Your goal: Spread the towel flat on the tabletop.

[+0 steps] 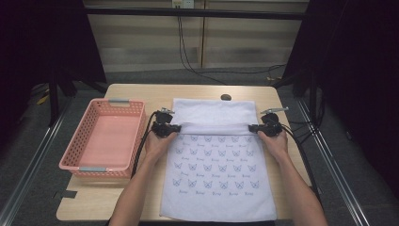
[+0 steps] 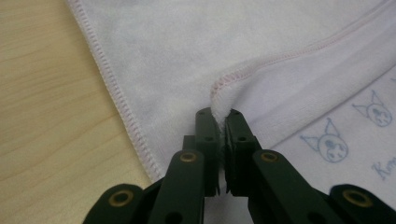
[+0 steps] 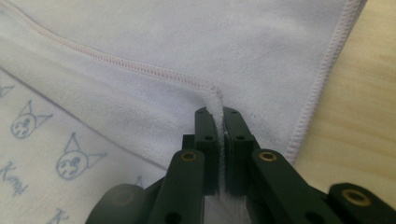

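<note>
A white towel (image 1: 214,169) printed with small blue cat faces lies on the wooden table (image 1: 136,94), its near part folded over the plain far part (image 1: 214,110). My left gripper (image 1: 175,128) is shut on the folded edge's left corner; in the left gripper view the hem (image 2: 219,100) is pinched between the jaws of the left gripper (image 2: 220,122). My right gripper (image 1: 253,127) is shut on the right corner, and the right gripper view has the hem (image 3: 215,100) clamped in the right gripper (image 3: 218,120). The edge spans taut between the two grippers.
A pink plastic basket (image 1: 109,139) stands empty on the table's left side, close to my left forearm (image 1: 141,188). A small dark object (image 1: 226,97) sits near the table's far edge. Bare wood (image 3: 369,107) lies just right of the towel.
</note>
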Motion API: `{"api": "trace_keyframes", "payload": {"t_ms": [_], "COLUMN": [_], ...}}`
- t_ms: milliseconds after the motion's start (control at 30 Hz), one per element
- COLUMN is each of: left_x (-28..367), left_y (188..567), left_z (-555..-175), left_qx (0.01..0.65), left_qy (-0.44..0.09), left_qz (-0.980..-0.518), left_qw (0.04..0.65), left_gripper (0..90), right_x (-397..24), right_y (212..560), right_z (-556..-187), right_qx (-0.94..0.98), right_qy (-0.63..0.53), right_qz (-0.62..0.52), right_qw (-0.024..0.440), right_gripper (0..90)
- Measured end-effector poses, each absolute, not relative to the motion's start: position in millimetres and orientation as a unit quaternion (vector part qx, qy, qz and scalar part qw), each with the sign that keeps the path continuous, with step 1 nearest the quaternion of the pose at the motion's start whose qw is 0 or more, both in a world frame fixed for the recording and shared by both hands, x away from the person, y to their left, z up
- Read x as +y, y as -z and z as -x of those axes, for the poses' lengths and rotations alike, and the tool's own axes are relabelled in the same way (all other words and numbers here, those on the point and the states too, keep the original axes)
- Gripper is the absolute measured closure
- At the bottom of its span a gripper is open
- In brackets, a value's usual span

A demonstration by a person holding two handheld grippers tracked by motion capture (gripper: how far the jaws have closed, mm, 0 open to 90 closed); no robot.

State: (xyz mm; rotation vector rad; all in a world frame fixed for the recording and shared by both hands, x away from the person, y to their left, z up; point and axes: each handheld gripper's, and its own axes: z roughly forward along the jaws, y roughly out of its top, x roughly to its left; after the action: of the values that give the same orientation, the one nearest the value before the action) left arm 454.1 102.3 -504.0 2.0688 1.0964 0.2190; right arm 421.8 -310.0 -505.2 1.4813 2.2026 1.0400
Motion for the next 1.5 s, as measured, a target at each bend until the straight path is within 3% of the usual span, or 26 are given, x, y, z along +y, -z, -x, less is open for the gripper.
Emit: {"api": "trace_keyframes", "payload": {"t_ms": [200, 533, 867, 1167, 1300, 1500], "left_x": [101, 112, 111, 139, 149, 153], "left_y": [490, 429, 389, 350, 362, 426], "left_z": [-445, -404, -353, -314, -296, -271], "left_qx": [0.405, 0.376, 0.337, 0.304, 0.305, 0.317], "left_qy": [-0.084, -0.072, -0.082, -0.099, -0.083, -0.041], "left_qz": [-0.826, -0.786, -0.793, -0.782, -0.79, -0.82], "left_qw": [0.383, 0.486, 0.502, 0.535, 0.526, 0.474], "left_gripper": [85.8, 85.3, 85.4, 85.4, 85.2, 84.5], "right_x": [-319, -336, -342, -338, -334, -325], "right_y": [500, 436, 404, 361, 363, 412], "right_z": [-423, -398, -349, -291, -264, -238], "right_qx": [0.732, 0.739, 0.757, 0.765, 0.771, 0.791], "right_qy": [-0.417, -0.459, -0.461, -0.485, -0.49, -0.47], "right_qz": [-0.524, -0.471, -0.444, -0.398, -0.382, -0.381], "right_qw": [0.123, 0.148, 0.131, 0.145, 0.14, 0.094], "right_gripper": [87.2, 87.3, 87.4, 87.5, 87.4, 87.0]}}
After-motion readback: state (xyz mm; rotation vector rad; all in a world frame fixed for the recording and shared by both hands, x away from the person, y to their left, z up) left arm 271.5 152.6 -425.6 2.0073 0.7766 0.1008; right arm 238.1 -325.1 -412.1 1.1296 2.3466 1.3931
